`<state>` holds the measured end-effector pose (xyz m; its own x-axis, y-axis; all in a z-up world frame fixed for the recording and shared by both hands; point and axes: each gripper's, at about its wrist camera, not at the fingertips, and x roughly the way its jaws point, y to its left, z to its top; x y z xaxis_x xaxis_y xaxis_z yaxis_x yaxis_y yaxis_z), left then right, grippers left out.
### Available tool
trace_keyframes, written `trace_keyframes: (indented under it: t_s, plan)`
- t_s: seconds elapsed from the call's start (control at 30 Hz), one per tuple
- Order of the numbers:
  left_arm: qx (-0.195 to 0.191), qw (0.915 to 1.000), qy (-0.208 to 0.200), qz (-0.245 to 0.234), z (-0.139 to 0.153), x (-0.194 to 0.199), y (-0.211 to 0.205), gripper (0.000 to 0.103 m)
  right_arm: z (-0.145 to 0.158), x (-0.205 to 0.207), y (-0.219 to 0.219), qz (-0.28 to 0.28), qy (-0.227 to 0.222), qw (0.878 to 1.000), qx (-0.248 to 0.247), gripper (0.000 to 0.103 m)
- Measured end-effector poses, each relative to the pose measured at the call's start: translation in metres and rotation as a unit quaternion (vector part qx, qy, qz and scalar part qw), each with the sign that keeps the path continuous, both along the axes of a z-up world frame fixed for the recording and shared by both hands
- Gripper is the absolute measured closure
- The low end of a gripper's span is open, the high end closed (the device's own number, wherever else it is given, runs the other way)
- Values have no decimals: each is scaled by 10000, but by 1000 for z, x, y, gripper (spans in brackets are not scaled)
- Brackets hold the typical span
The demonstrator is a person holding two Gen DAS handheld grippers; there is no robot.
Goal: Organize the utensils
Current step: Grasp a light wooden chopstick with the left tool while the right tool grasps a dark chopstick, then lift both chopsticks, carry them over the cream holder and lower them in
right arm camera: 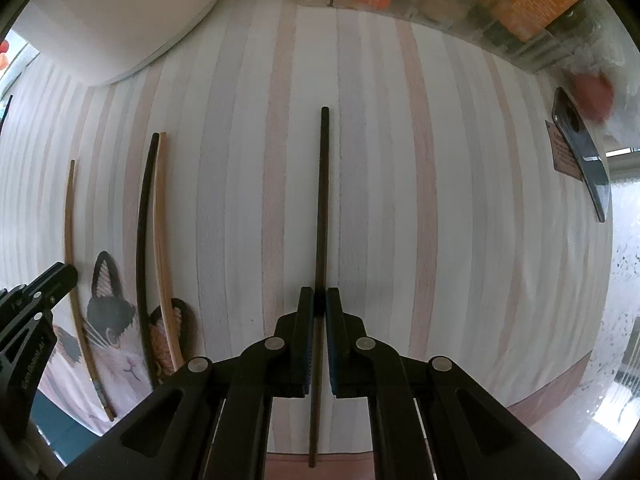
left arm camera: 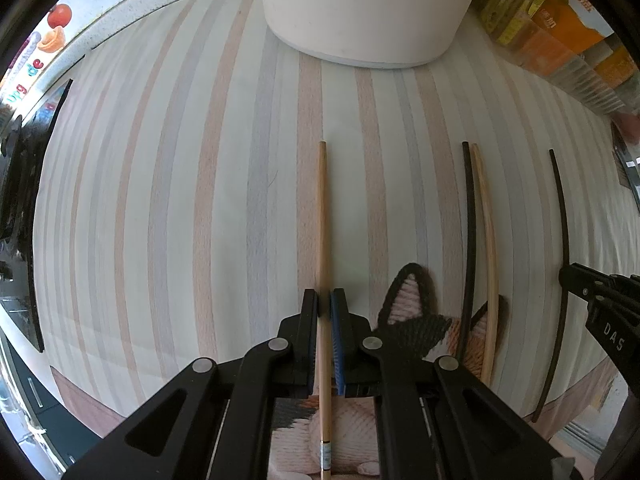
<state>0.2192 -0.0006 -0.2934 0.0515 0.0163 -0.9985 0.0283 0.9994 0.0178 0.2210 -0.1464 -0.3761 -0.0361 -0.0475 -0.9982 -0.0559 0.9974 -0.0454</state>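
My left gripper is shut on a light wooden chopstick that points away over the striped cloth. My right gripper is shut on a black chopstick, also pointing away. Between them lie a black chopstick and a wooden chopstick side by side, their near ends over a cat-shaped mat. In the right wrist view this pair shows at left, black chopstick and wooden chopstick, with the held wooden chopstick farther left. The right gripper also shows at the right edge of the left wrist view.
A large white container stands at the back of the cloth. Colourful boxes line the back right. A dark phone and a red object lie at the far right. The table edge runs near the bottom.
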Motion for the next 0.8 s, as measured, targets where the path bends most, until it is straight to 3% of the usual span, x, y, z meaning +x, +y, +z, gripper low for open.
trace_keyframes:
  t_s: [0.2,0.37,0.8]
  plan:
    - [72,10000,-60,-6,1,-3,-2,99,2,-2,5,37,-62,10000,-63,96]
    - [110,9996,-268,-24,16,-11,-3,99,5,-9,-5,-173,-168,9994,263,97]
    - [10,9920,-1262,-26,100,-31,-6,99,69,-25,-17,-262,-1007,9907,876,97]
